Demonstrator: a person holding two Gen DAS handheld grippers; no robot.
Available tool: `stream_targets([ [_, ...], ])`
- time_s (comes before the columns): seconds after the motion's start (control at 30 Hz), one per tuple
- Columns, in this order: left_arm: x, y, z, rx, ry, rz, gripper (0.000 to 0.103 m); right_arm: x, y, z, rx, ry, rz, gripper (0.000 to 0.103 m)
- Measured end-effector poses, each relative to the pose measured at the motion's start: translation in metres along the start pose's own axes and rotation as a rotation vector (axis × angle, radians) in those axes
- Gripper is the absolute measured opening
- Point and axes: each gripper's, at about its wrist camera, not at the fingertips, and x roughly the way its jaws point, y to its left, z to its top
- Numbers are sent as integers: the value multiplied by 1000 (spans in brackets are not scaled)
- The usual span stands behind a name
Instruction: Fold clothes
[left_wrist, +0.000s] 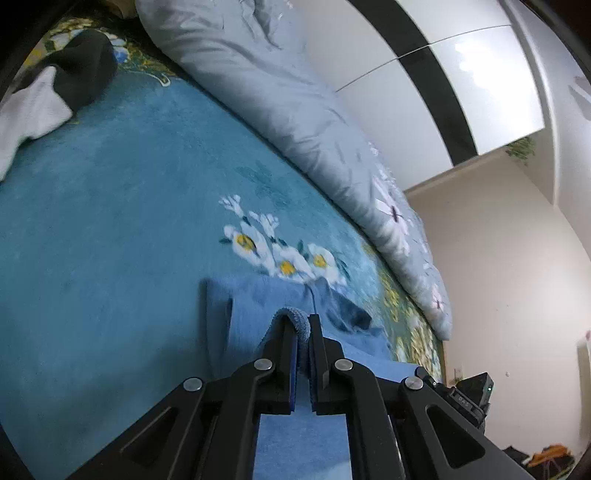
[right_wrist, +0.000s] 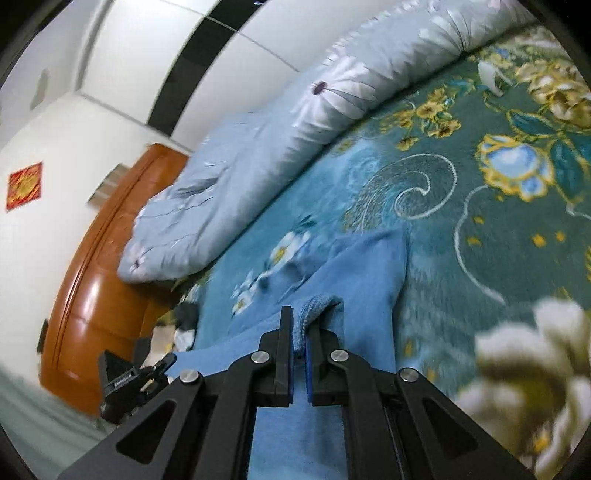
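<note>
A blue garment (left_wrist: 258, 306) lies on the teal floral blanket (left_wrist: 110, 221). My left gripper (left_wrist: 300, 323) is shut on a ribbed edge of the blue garment and holds it just above the bed. In the right wrist view my right gripper (right_wrist: 301, 317) is shut on another ribbed edge of the same blue garment (right_wrist: 369, 266), with cloth hanging below the jaws. A sleeve-like part spreads forward over the blanket (right_wrist: 498, 221). The other gripper shows at the edge of each view, in the left wrist view (left_wrist: 469, 398) and the right wrist view (right_wrist: 129, 380).
A rolled light-blue floral quilt (left_wrist: 295, 110) lies along the bed's far side by the white wall; it also shows in the right wrist view (right_wrist: 258, 147). White and dark clothes (left_wrist: 55, 85) sit at the far left. A brown wooden headboard (right_wrist: 96, 266) stands at the left.
</note>
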Motion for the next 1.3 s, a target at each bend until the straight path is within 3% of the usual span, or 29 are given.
stream_targets([
  [0.23,33,-2,21,31,21,57,6,41,-15,28,42,28,-100,7],
  [0.33,33,0,23,24,41,11,11,45,-15,29,17,36,-130,11],
  [0.37,30,1,24,19,38,-17,21,42,-13,29,0,26,-130,17],
  [0.4,26,0,24,11,22,-38,40,38,-11,29,-19,10,-128,38],
  [0.43,17,1,25,-2,-18,-51,52,31,-8,30,-38,-15,-128,56],
  [0.47,8,0,25,-8,-55,-62,70,23,-6,30,-55,-51,-130,59],
  [0.5,-1,1,25,-10,-93,-81,72,15,-6,29,-62,-74,-132,59],
  [0.53,-7,2,24,-5,-107,-84,72,9,-7,27,-62,-82,-135,59],
  [0.63,-7,-1,14,40,-39,8,72,-4,-13,16,-68,-59,-144,59],
  [0.83,18,8,-45,192,173,226,72,-11,-39,-32,-58,76,-184,59],
  [0.9,26,14,-63,187,226,241,72,-15,-43,-46,-36,81,-150,59],
  [0.97,21,10,-74,222,185,243,72,-19,-41,-56,-26,83,-111,59],
  [1.07,18,12,-82,158,184,207,70,-21,-40,-72,7,99,-38,57],
  [1.13,15,14,-86,108,174,181,61,-23,-41,-75,24,84,-32,39],
  [1.17,13,16,-87,70,170,178,43,-24,-44,-76,48,80,-24,31],
  [1.2,12,19,-88,36,164,182,35,-25,-47,-77,81,76,-4,15],
  [1.23,10,22,-89,2,159,186,29,-26,-51,-77,114,73,16,9],
  [1.3,4,23,-92,-25,139,171,20,-31,-54,-78,154,55,36,8],
])
